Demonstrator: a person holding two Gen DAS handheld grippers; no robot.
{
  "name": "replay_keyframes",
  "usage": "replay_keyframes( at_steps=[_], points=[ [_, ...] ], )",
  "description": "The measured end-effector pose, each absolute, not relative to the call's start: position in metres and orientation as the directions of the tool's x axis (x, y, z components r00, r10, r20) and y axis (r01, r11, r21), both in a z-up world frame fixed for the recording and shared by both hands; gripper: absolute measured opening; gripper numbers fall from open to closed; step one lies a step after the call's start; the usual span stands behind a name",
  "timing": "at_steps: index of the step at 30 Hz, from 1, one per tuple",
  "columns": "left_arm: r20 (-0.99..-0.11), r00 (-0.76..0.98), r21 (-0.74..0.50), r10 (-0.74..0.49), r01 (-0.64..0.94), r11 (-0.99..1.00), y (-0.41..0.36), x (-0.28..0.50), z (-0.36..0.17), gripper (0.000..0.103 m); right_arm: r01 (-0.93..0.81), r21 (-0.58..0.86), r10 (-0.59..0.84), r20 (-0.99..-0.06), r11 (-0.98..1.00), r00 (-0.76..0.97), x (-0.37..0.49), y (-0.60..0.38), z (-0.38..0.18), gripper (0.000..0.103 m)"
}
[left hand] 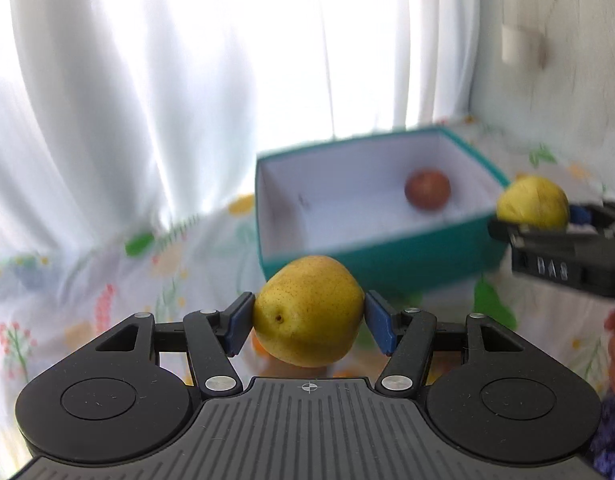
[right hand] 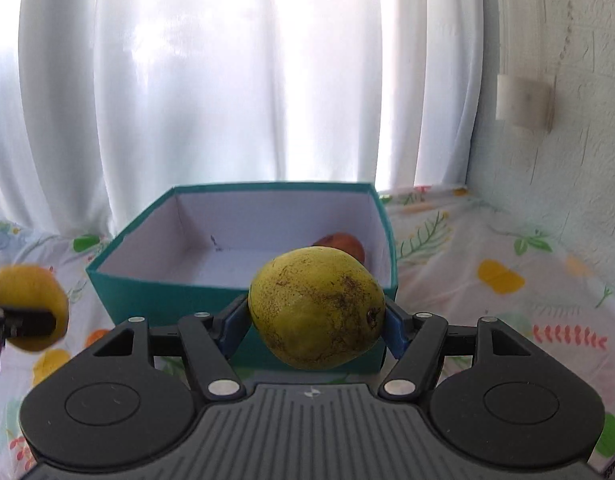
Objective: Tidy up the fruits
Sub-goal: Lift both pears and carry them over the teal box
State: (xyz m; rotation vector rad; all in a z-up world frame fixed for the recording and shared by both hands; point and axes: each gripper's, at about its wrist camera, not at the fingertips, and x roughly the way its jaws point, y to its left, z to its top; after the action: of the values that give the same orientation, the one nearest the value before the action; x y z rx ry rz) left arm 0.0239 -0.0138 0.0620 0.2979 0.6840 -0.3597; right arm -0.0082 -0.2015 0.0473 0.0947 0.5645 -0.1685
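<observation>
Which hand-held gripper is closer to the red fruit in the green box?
Right. The right hand-held gripper holds its pear at the box's front wall, near the red fruit. The left hand-held gripper hangs farther back, left of the box.

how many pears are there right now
2. One pear is clamped in the left gripper, the other pear in the right gripper, both short of the teal box. None other shows.

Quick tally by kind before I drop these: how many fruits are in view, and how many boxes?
Yellow pears: 2, one in the left tongs (pear), one in the right tongs (pear).
Red fruit: 1, inside the box.
Teal box: 1.
Total: 3 fruits, 1 box, 4 things.
</observation>
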Motion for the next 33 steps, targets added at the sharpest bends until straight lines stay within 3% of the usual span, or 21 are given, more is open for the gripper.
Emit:
replay_keyframes(
  at_steps=[13, 33],
  points=[
    [-0.586, 0.796, 0.132, -0.149, 0.275, 0.952, -0.045, 0.099, 0.102, 0.065, 0.215, 0.031, -0.188, -0.371, 0.976, 0.909, 0.013, -0.211, 0.097, 0.067],
    [-0.648, 0.750, 0.123, -0.131, 0.273, 0.954, -0.056, 0.124, 0.068, 0.065, 0.244, 0.032, -0.209, -0.418, 0.969, 0.884, 0.030, -0.211, 0.064, 0.068]
  ],
)
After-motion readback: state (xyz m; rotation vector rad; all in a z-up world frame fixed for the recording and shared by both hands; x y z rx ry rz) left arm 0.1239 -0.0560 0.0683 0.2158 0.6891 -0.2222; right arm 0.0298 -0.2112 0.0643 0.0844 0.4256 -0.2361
